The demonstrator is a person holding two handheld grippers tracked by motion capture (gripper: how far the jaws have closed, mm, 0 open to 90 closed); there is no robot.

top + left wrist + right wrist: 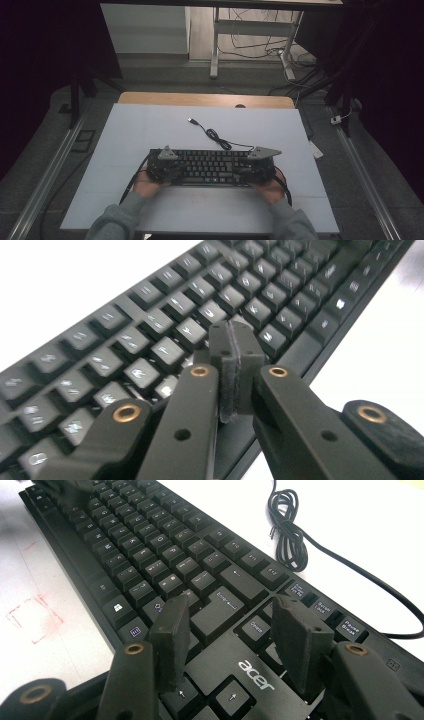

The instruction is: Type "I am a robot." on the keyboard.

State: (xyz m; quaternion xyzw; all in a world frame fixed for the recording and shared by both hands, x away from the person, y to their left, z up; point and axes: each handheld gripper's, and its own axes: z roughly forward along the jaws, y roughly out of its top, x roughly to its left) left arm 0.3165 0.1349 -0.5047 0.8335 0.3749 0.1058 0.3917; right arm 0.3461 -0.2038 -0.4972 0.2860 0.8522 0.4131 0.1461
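Keyboard (210,167) lies flat on table (150,125); left gripper (232,347) closed, holding nothing, over keys; right gripper (227,625) parted, empty, above arrow keys.

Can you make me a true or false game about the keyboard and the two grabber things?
1. The keyboard is black. True.
2. The left gripper has its jaws wide open. False: the left gripper view shows them pressed together above the keys.
3. The right gripper has its jaws apart. True: the right gripper view shows a gap between them, over the keys by the acer logo.
4. The keyboard's cable is plugged into a computer. False: its plug lies loose on the white table.
5. The keyboard stands on its edge. False: it lies flat.
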